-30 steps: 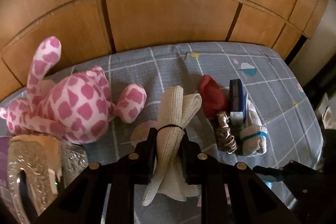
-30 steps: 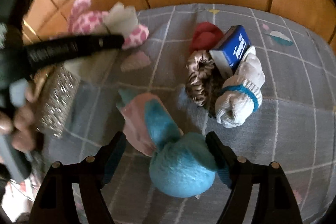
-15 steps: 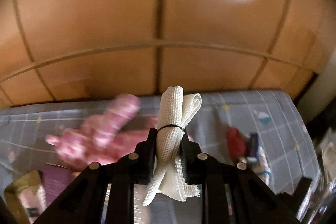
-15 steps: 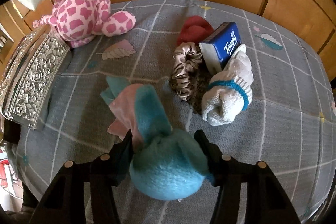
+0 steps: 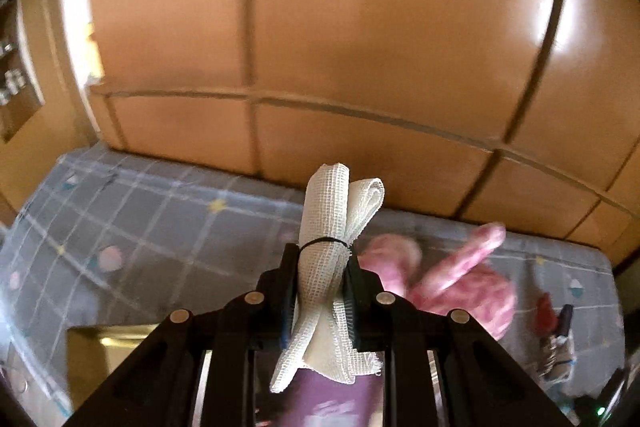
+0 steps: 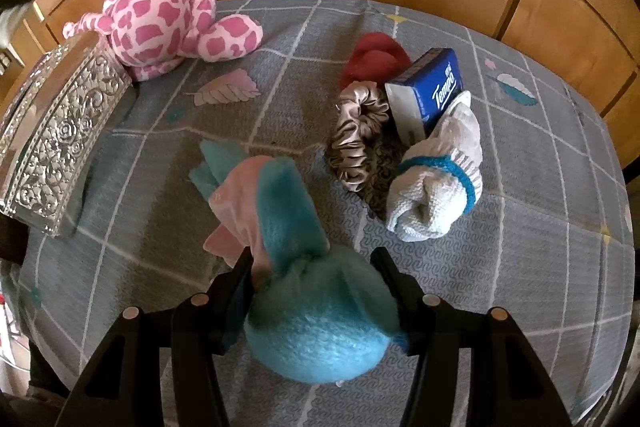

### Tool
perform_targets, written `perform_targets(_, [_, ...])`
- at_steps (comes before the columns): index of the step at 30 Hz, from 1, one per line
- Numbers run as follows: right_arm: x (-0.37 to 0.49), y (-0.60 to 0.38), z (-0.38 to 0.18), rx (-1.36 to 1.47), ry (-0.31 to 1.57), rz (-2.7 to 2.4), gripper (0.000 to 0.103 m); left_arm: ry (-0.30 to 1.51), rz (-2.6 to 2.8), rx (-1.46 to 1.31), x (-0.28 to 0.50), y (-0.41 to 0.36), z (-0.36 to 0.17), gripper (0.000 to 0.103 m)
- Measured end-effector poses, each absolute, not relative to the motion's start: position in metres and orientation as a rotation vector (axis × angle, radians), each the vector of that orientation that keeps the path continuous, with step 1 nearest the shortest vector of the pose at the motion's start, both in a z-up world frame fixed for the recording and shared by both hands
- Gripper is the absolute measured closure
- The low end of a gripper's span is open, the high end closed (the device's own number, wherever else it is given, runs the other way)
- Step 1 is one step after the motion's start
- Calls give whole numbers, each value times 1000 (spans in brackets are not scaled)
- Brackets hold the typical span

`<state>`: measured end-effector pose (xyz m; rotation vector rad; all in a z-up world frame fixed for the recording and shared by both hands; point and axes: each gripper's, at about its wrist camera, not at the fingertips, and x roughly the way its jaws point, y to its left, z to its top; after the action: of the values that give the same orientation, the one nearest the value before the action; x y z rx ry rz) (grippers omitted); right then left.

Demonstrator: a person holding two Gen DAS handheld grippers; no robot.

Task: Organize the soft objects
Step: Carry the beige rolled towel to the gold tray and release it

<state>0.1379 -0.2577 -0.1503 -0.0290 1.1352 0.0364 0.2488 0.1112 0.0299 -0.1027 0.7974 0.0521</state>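
My left gripper (image 5: 322,259) is shut on a rolled white mesh cloth (image 5: 334,227) tied with a black band, held above the grey checked bedspread (image 5: 140,227). My right gripper (image 6: 316,259) is shut on a fluffy blue and pink sock bundle (image 6: 304,291), low over the bedspread (image 6: 540,267). A pink spotted plush toy (image 6: 168,15) lies at the far left; it shows blurred in the left wrist view (image 5: 460,275). A red cloth (image 6: 372,55), satin scrunchies (image 6: 360,131) and a white sock roll (image 6: 440,179) lie at the middle right.
A silver embossed box (image 6: 60,131) stands at the bed's left edge; its open inside with purple lining (image 5: 332,403) lies under my left gripper. A blue tissue pack (image 6: 432,91) leans on the sock roll. A wooden panelled wall (image 5: 360,47) backs the bed.
My left gripper has lifted and swung left with the white cloth, now over the box. My right gripper has shut on the blue sock bundle and raised it slightly.
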Motion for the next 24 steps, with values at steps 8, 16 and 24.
perform_targets(8, [137,-254,-155,-49,1139,25,45,791,96,-208,165,197,14,83])
perform_targets(16, [135,-253,-159,-64,1141,21,45,807,129,-332,63,252,-33,83])
perform_targets(24, [135,-249,-160,-87,1134,11,45,859,258,-438,8,296,-80,81])
